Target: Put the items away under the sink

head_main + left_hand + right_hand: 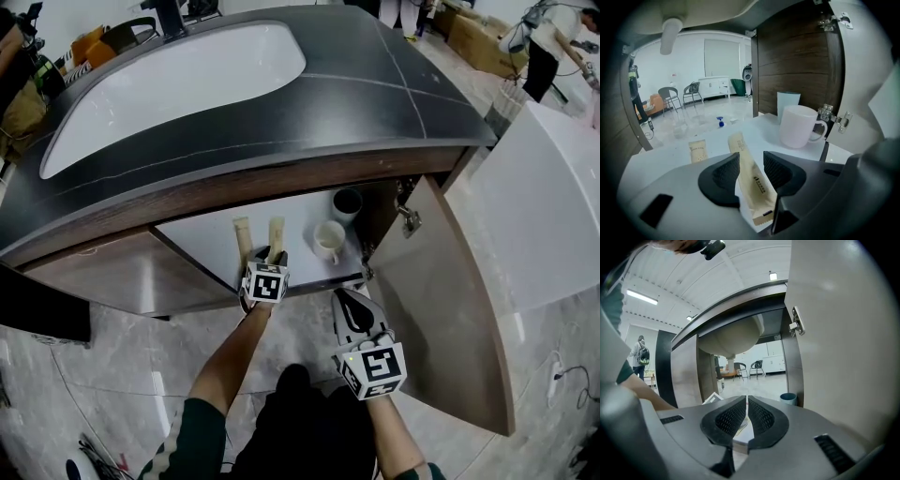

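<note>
— What is the left gripper [751, 158] doing?

— Its jaws stand apart, with a beige sachet [753, 183] lying lengthwise between them. The pads are not pressing on it; there is a sliver of gap on either side. The sachet rests flat on the white shelf [764, 133] inside the cabinet under the sink.

— And from above?

— In the head view that gripper reaches over the shelf's front edge, pointing down and inward. The far end of the sachet sticks out beyond its tips.

— Anything beside it?

— A second sachet [698, 151] of the same beige lies just to the left, apart from the first (its print is too small to read). To the right a white mug [799, 125] stands upright, its handle on the right in the left gripper view. Behind the mug, further in, stands a blue cup [788, 100].

— The right gripper?

— The right gripper [746, 401] has its jaws drawn together with only a slit left between them, and nothing in it. It hangs outside the cabinet, in front of the shelf's edge and near the open door [450, 319].

— And over it all?

— The dark countertop [394, 84], with the white basin [178, 80] set in it.
</note>
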A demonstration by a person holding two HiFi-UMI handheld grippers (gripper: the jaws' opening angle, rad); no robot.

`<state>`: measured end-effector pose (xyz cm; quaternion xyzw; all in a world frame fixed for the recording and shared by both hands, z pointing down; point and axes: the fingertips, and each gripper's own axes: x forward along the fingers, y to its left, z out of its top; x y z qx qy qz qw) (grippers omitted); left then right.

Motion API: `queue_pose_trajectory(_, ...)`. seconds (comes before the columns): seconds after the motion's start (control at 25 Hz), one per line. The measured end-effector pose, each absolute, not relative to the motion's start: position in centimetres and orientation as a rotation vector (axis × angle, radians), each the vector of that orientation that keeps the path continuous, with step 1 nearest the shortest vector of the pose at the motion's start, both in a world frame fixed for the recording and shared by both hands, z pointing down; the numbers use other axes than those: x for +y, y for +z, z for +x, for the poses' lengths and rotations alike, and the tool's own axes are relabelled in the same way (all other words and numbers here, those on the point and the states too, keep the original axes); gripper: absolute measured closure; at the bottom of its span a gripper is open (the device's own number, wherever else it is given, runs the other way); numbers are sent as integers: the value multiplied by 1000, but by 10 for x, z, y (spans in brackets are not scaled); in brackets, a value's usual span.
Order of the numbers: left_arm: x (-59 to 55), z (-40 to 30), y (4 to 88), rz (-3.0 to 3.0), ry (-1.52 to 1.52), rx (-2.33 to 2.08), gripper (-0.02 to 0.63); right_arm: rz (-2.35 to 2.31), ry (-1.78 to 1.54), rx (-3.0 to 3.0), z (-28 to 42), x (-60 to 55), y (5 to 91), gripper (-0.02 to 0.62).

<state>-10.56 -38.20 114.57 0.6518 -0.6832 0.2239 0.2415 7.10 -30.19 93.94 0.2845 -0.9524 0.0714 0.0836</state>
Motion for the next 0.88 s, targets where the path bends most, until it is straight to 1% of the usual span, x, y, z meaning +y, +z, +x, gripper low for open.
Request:
queue_pose_trajectory(0.12, -375, -99, 1129, 1845, 599, -1900, 457, 848, 212, -2854, 71, -299, 934, 551)
queue_pose_trajectory(0.24, -366, -83, 1098, 1956, 493, -1874, 457, 838, 218, -2872, 69, -298, 929, 552)
queue_pose_trajectory(0.28, -359, -77, 1090, 1989, 472, -1858, 480, 832, 226, -2880, 68, -296, 927, 552)
queue_pose_trajectory(0.32, -352, -72, 1082, 2018, 459, -1854, 535, 831, 231, -2884, 67, -295, 926, 552)
queue_pose_trajectory(0.36, -347, -67, 1073, 2048, 449, -1854, 576, 836, 227, -2882, 66, -295, 923, 552)
queue_pose_trajectory(0.4, -343, -60, 1066, 2076, 439, -1848, 587, 845, 214, -2876, 67, -294, 920, 552)
queue_pose_trajectory(0.72, -323, -37, 1030, 2184, 432, -1818, 595, 850, 143, -2853, 60, -285, 900, 552)
queue_pose_trajectory(0.88, -316, -28, 1013, 2226, 425, -1790, 595, 842, 180, -2862, 57, -284, 884, 552)
